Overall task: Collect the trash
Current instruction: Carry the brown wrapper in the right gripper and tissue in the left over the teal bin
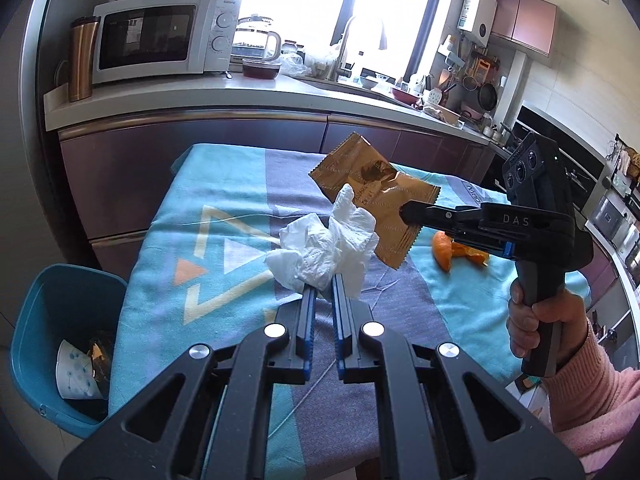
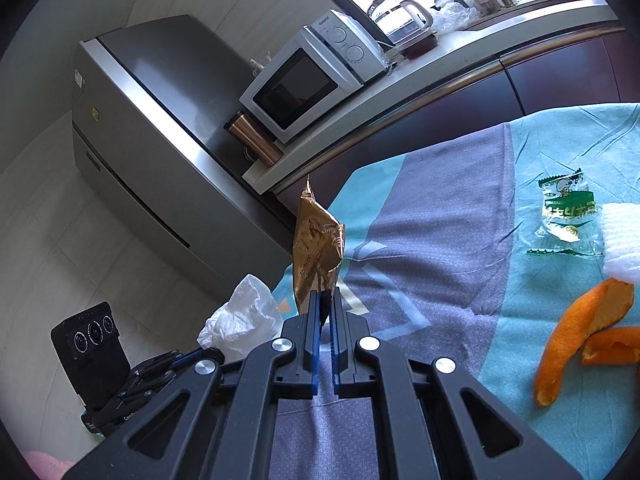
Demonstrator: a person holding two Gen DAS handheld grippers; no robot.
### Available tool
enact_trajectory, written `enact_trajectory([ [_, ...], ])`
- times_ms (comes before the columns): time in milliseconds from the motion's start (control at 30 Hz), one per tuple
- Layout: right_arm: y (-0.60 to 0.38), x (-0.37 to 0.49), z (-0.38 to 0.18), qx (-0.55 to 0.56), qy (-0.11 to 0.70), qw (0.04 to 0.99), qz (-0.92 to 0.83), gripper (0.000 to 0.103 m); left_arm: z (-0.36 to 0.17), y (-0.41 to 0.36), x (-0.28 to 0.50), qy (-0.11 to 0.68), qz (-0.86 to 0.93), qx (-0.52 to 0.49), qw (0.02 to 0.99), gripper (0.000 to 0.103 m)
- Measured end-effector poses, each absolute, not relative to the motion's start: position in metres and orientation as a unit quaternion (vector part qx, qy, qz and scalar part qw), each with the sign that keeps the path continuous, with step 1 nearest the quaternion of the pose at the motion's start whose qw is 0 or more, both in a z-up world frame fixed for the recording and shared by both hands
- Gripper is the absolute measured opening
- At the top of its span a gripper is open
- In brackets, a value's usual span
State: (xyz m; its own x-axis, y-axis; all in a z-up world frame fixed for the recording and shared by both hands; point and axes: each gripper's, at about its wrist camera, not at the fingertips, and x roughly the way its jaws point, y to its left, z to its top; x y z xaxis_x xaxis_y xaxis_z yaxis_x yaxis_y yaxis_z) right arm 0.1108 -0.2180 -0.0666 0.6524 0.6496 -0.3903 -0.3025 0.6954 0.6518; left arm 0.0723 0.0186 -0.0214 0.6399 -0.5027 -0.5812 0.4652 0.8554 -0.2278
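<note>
While the left gripper clamps a crumpled tissue above the bench, the right gripper has its jaws closed on a gold wrapper. Orange peel and a green wrapper lie on the bench; a blue bin stands beside it.

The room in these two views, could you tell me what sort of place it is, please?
Most likely a home kitchen: a microwave and glass kettle stand on the counter, with a sink tap by the window and a refrigerator alongside.
</note>
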Motion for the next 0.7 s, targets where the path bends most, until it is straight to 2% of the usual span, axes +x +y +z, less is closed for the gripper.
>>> enact_trajectory([
  [700, -0.163, 0.115, -0.073, 0.258, 0.337, 0.844, 0.327, 0.004, -0.018, 0.068, 0.053, 0.324, -0.218, -0.034, 0.92, 0.008],
])
